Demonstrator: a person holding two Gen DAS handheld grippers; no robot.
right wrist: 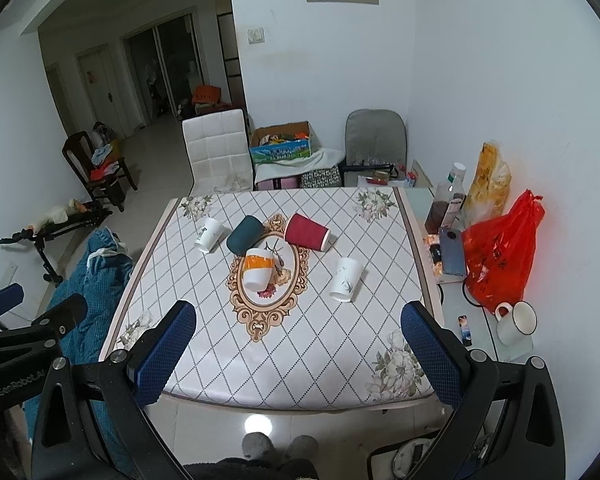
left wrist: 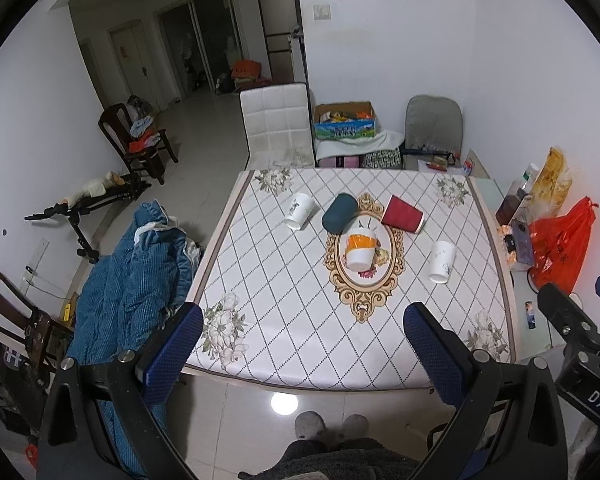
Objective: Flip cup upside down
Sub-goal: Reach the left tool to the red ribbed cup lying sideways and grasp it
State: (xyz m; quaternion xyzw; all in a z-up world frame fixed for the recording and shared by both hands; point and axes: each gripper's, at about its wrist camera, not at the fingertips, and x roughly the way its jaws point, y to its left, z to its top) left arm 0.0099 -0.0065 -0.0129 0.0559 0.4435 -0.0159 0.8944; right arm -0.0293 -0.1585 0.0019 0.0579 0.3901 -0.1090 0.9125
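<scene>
- The square table under a white diamond-patterned cloth [left wrist: 284,312] carries a gold oval medallion print [left wrist: 365,254] at its middle, which serves as the landmark here
- Five cups lie on their sides on the cloth, none of them standing
- A white cup with an orange band [left wrist: 360,249] lies on the medallion itself, its open mouth turned toward the near edge of the table; the right wrist view shows it there too [right wrist: 259,268]
- A dark green cup [left wrist: 340,213] lies touching the medallion's far-left rim, and a dark red paper cup [left wrist: 403,214] lies at its far-right rim
- A white cup with a grey print [left wrist: 299,210] lies left of the medallion, beyond the green one
- Another white printed cup [left wrist: 441,261] lies right of the medallion, apart from it
- The left gripper [left wrist: 303,350] hangs over the near edge of the table, its blue-padded jaws spread wide and holding nothing; the medallion and the orange-banded cup sit ahead of it, between the lines of its two fingers and well apart from the pads
- The right gripper [right wrist: 298,354] is likewise spread wide and empty, near the same edge; the orange-banded cup lies ahead and slightly left of its centre
- A red plastic bag [right wrist: 500,252] sits on a side surface to the right of the medallion, off the cloth
</scene>
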